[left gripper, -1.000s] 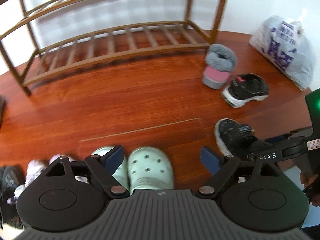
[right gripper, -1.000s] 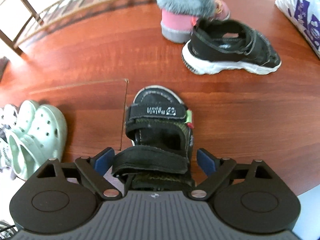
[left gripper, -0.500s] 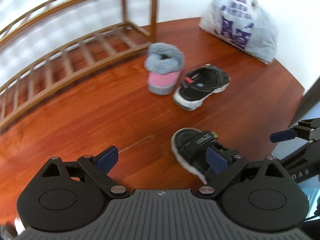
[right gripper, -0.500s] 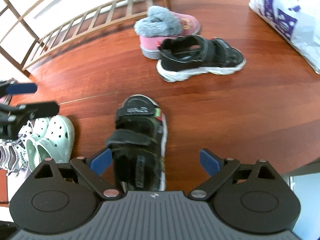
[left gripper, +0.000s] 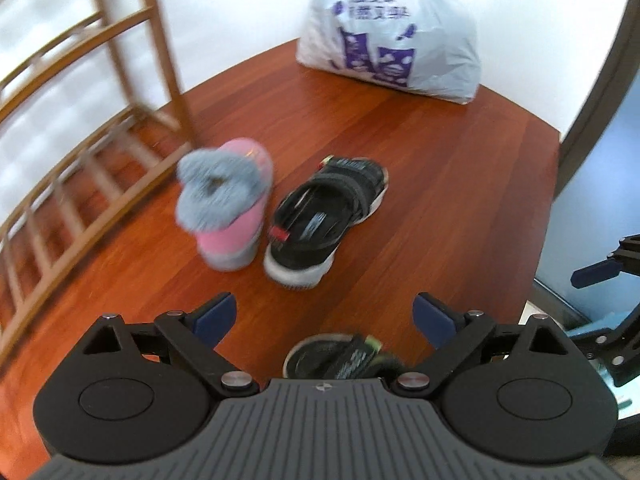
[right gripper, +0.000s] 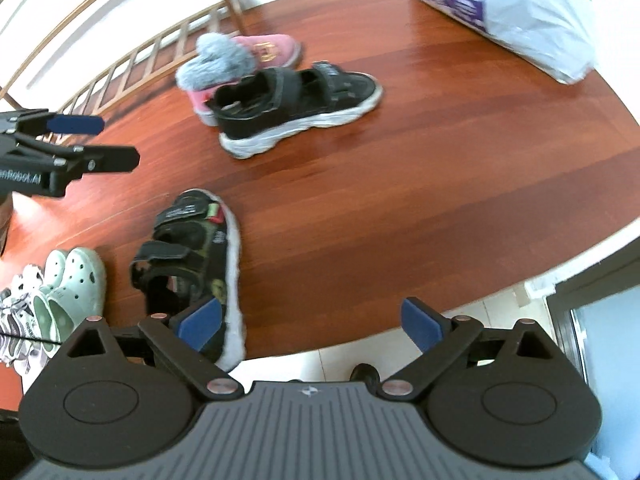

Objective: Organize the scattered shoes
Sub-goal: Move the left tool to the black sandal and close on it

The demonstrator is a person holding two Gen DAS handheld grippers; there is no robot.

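Left wrist view: the left gripper (left gripper: 325,314) hangs over the wooden floor (left gripper: 440,208) with its jaws spread wide and nothing between the pads. Its jaws have just been opening, and they are empty. Just below the gap, close to the gripper body, the toe of a dark strapped sandal (left gripper: 340,356) peeks out, lying on the floor and touched by neither pad. Farther ahead, a pink boot with grey fur trim (left gripper: 226,204) and a black sandal with a white sole (left gripper: 326,216) stand side by side, almost touching, well clear of the jaws. The boot is blurred. A wooden shoe rack (left gripper: 100,148) rises at the left, and a white plastic bag with purple print (left gripper: 396,36) sits by the wall beyond the shoes. Part of the right gripper (left gripper: 600,276) shows at the right edge.

Right wrist view: the right gripper (right gripper: 312,320) also has its jaws wide apart, holding nothing. The dark strapped sandal (right gripper: 192,256) lies to the left of the gap, its heel end passing behind the left pad, not pinched. Pale green clogs (right gripper: 72,284) and a white sneaker (right gripper: 16,320) lie farther left. The pink boot (right gripper: 236,60) and the black sandal (right gripper: 296,108) sit ahead, touching, near the rack (right gripper: 132,56). The bag (right gripper: 516,12) is at the upper right. The left gripper (right gripper: 68,140) reaches in from the left edge.
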